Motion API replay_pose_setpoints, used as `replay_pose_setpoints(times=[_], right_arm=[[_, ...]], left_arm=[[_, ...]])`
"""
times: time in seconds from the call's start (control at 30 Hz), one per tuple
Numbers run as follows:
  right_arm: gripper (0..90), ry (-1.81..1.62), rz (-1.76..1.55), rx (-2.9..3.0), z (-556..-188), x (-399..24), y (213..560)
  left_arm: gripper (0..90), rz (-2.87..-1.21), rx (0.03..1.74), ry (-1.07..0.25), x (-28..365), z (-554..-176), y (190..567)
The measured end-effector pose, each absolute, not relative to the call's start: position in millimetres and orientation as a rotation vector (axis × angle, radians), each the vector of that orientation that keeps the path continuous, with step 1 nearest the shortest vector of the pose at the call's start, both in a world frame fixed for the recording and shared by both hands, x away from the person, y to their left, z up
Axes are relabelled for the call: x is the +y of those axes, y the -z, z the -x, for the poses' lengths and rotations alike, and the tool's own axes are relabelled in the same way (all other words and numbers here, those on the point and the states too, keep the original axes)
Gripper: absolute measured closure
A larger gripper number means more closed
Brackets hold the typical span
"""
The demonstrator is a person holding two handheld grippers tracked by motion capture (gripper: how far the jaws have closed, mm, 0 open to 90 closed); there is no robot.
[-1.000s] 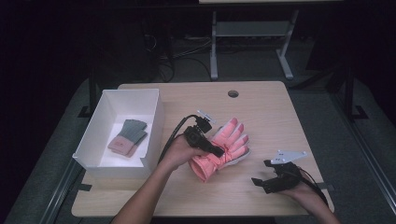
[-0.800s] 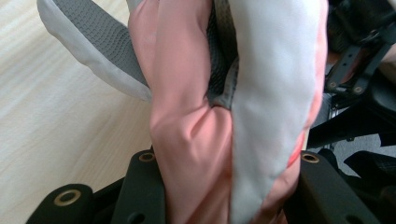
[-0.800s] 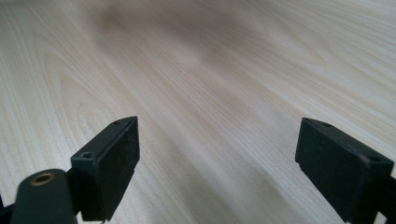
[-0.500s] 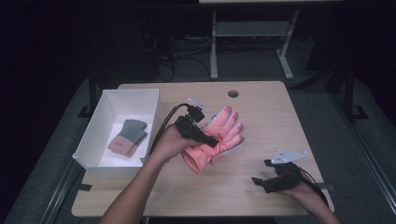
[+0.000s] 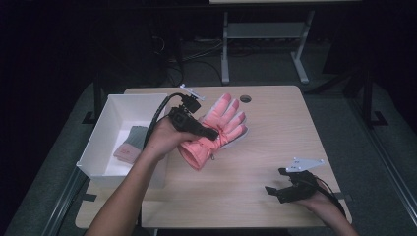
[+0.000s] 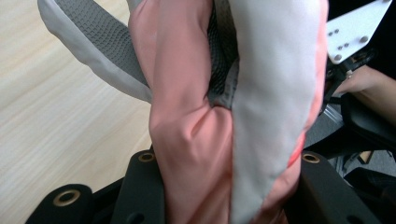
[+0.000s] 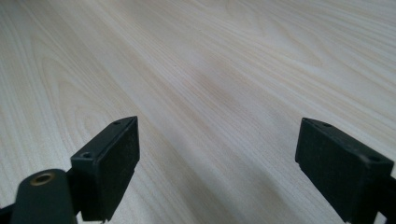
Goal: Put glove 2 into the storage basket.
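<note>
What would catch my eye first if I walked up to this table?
Most likely the pink glove, clamped in the left gripper and lifted above the middle of the wooden table. Next, the white box at the table's left edge, holding another glove. The right gripper rests open near the front right corner.

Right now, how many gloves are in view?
2, perhaps more hidden: a padded pink winter glove clamped in the left tongs above the pale wooden table, and a folded grey-and-pink glove inside the white rectangular box at the table's left.
</note>
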State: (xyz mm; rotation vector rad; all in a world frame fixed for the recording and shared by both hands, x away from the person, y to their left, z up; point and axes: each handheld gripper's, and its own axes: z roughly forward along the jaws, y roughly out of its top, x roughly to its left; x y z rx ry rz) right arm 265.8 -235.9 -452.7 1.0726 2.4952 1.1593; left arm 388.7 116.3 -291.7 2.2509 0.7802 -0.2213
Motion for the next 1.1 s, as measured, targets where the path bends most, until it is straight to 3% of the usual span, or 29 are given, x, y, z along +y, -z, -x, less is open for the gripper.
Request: replay_pose_setpoints(times=[0.57,1.1], right_arm=[[13.5,-1.17,-1.04,2.512,-274.1,-228.4,453.2],[13.4,-1.172,-1.007,2.54,-282.9,-218.3,454.2]], left_arm=[[61.4,-2.163,0.91,0.098,181.5,-392.5,259.4],[61.4,-2.048,1.071,0.016,253.7,-390.6,251.4]])
